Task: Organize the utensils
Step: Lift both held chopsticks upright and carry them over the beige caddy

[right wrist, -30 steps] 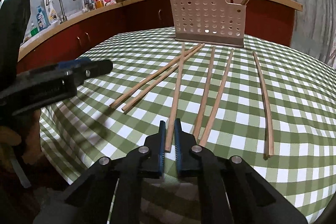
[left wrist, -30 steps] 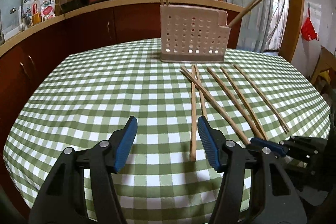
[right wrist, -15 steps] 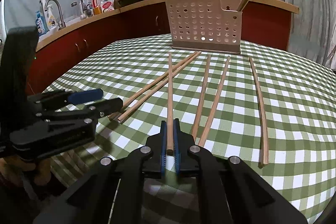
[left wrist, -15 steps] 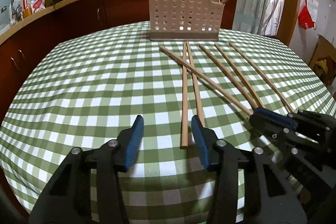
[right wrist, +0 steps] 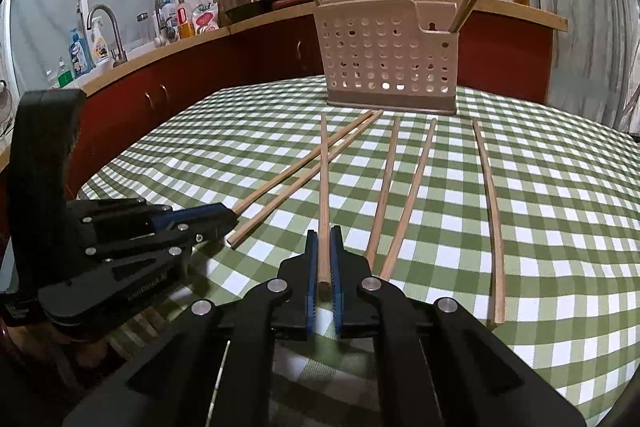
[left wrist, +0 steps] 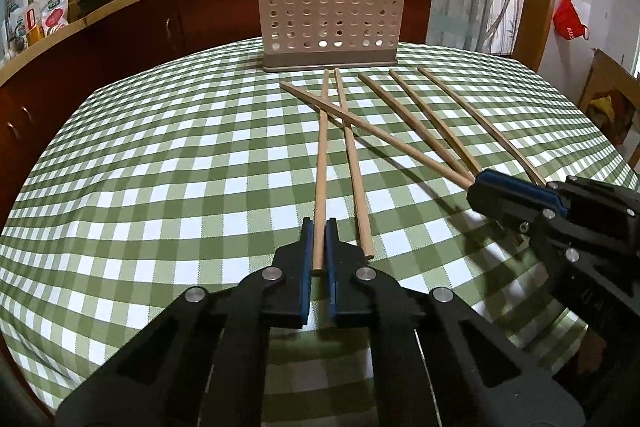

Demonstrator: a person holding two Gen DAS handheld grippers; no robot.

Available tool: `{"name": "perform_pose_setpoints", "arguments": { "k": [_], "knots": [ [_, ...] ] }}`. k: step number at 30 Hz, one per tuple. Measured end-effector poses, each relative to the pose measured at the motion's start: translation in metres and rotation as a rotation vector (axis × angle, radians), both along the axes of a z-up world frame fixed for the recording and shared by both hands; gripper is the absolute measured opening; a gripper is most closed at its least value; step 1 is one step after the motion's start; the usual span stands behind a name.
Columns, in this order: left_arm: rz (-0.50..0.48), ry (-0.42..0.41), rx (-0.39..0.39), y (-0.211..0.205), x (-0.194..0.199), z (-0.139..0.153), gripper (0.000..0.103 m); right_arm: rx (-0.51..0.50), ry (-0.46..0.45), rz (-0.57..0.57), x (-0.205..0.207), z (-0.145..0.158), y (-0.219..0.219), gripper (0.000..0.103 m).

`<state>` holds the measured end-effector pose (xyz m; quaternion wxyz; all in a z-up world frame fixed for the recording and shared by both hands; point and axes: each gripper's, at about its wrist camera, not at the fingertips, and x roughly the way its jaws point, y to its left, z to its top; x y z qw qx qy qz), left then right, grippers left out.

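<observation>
My left gripper is shut on the near end of a wooden chopstick that lies pointing at the beige perforated utensil holder. My right gripper is shut on the near end of another chopstick. In the left wrist view that chopstick runs diagonally across mine to the right gripper. The right wrist view shows the left gripper at the left and the holder at the back. Two chopstick pairs stand in the holder's ends.
Several loose chopsticks lie on the green checked tablecloth: one beside my left fingers and others to the right. Behind the table runs a counter with pots, a kettle, bottles and a tap.
My left gripper dropped towards the cloth and its jaws closed from wide open onto the chopstick's end. The right gripper stayed shut on its chopstick, almost still.
</observation>
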<state>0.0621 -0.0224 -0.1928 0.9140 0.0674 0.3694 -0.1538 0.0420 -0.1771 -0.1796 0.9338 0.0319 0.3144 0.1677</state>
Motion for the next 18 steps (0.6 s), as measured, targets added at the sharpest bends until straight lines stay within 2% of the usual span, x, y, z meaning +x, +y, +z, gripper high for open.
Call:
{"name": "perform_pose_setpoints", "arguments": {
  "k": [18],
  "knots": [
    [0.019,-0.069,-0.021,0.016,-0.012,0.032,0.006,-0.010,-0.119,-0.056,-0.005,0.034,-0.013,0.007]
  ]
}}
